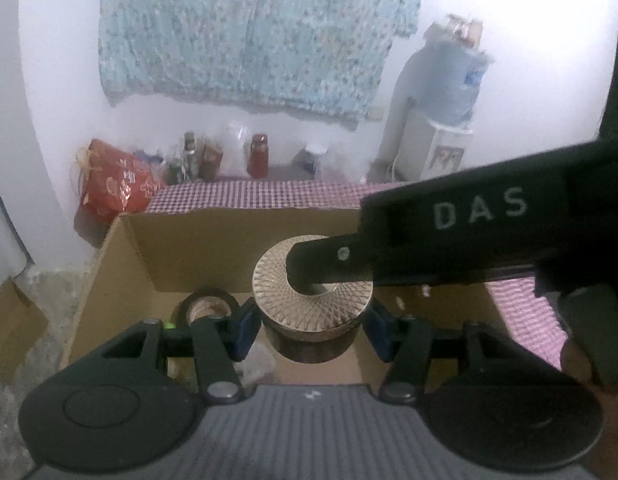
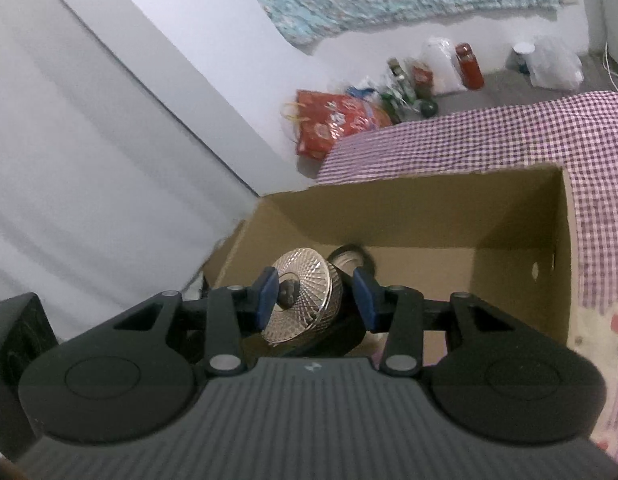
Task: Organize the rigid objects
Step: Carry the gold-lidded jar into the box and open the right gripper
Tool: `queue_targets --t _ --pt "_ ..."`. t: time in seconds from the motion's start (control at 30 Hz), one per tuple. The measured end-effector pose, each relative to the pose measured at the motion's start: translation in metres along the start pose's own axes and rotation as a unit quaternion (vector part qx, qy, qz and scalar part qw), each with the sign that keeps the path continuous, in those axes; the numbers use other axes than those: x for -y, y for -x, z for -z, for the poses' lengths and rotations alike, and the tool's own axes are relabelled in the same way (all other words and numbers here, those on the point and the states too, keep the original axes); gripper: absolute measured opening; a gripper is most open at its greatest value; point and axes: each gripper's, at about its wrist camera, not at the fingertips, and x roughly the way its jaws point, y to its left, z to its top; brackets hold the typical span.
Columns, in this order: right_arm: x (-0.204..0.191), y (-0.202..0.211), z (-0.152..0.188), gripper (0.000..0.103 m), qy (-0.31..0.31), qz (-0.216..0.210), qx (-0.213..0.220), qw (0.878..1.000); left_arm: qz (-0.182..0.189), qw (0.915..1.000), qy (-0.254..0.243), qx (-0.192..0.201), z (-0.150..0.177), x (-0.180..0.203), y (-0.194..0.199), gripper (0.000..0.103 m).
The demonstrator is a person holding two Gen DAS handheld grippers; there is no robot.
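Organizing looks partly done. A dark tape roll (image 1: 207, 304) already sits on the floor of the cardboard box (image 1: 181, 248), at about 9 o'clock from the round jar with the shiny patterned lid (image 1: 285, 308). There's also some small stuff on the box floor that's too blurry to name.

The jar is the piece being handled right now. It's inside the box opening, seemingly hanging a bit above the floor, so it still needs setting down and letting go. Whether more things are waiting outside the box, the views don't show.

The left gripper (image 1: 312, 330) is about half open and clamped across the jar's body, with blue pads tight at 9 and 3 o'clock of it.

The right gripper (image 2: 315, 298) comes in from 3 o'clock in the left view and is a bit narrower. One finger sits in the middle dip of the lid and the other is beside the jar's wall. Can't tell if it's really squeezing or just resting there, since there may be a thin gap at that outer pad
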Motion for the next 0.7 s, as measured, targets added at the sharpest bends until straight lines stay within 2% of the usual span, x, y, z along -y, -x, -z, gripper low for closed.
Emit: queue_targets --t 0.27,0.37,0.53,0.63,0.7 --pt "0.036 -0.072 -0.034 0.042 -0.021 0.026 -0.069 0.997 -0.018 0.9961 0.030 -0.081 -0.010 -0.021 -0.071 0.057" --pt "0.043 -0.090 -0.035 0.043 -0.025 0.031 -0.087 0.995 -0.010 0.9931 0.052 -0.105 -0.014 -0.028 -0.078 0.057" --pt "0.049 -0.098 -0.035 0.043 -0.037 0.031 -0.109 0.993 -0.007 0.9888 0.042 -0.143 -0.015 -0.029 -0.087 0.057" --pt "0.056 -0.111 -0.034 0.043 -0.042 0.040 -0.126 0.990 -0.001 0.9830 0.049 -0.177 -0.016 -0.033 -0.098 0.057" --pt "0.058 -0.113 -0.033 0.042 -0.048 0.039 -0.129 0.990 0.006 0.9808 0.058 -0.186 -0.015 -0.037 -0.100 0.058"
